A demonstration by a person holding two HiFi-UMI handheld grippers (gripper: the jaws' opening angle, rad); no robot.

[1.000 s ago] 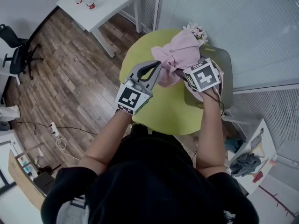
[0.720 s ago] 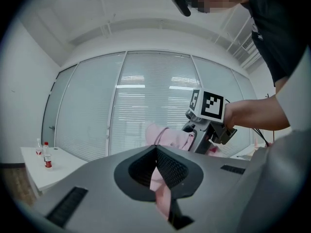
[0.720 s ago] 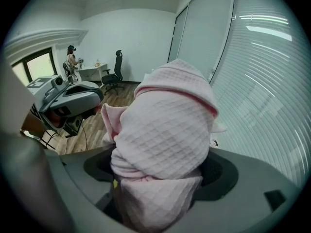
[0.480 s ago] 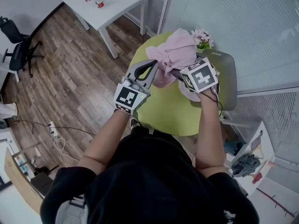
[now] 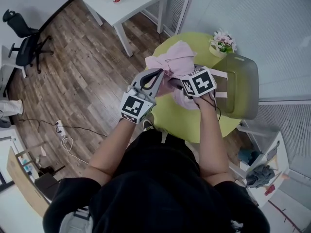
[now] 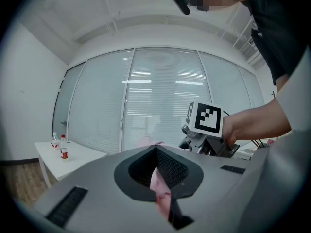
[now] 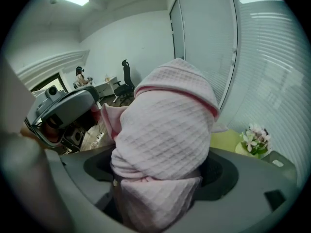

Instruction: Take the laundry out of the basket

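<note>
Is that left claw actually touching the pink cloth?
Touching. The left gripper view shows the left claw shut on a strip of the pink cloth.

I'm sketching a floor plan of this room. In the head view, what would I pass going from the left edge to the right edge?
black office chair → white table → pink laundry → basket

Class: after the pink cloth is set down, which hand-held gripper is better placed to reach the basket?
Probably right: the right hand-held gripper is next to the basket; the left hand-held gripper lies beyond the pink cloth, which both now clamp.
</note>
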